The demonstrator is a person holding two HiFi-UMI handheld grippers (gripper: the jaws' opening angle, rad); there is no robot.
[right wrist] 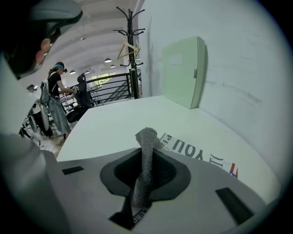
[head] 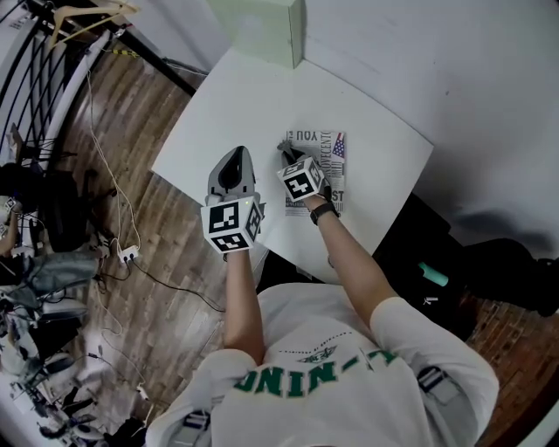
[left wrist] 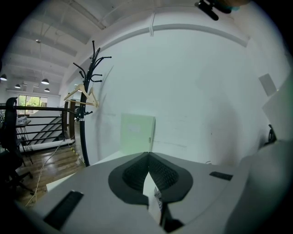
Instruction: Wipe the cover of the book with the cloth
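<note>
The book (head: 325, 159) lies flat on the white table (head: 376, 131), its cover printed with large letters and a small flag. In the right gripper view the book (right wrist: 197, 154) shows just beyond the jaws. My right gripper (head: 291, 160) is over the book's left part, shut on a grey knitted cloth (right wrist: 146, 169). The cloth sticks out past the right gripper (right wrist: 147, 151) and folds over above the cover. My left gripper (head: 233, 157) hovers to the left of the book over bare table. In its own view the left gripper (left wrist: 149, 154) is shut with nothing held and points up at the wall.
A pale green box (head: 262, 26) stands at the table's far edge against the wall, the same box (right wrist: 183, 73) in the right gripper view. A coat rack (left wrist: 89, 91) and railing stand left of the table. Cables (head: 122, 253) lie on the wooden floor. A person (right wrist: 57, 100) stands far off.
</note>
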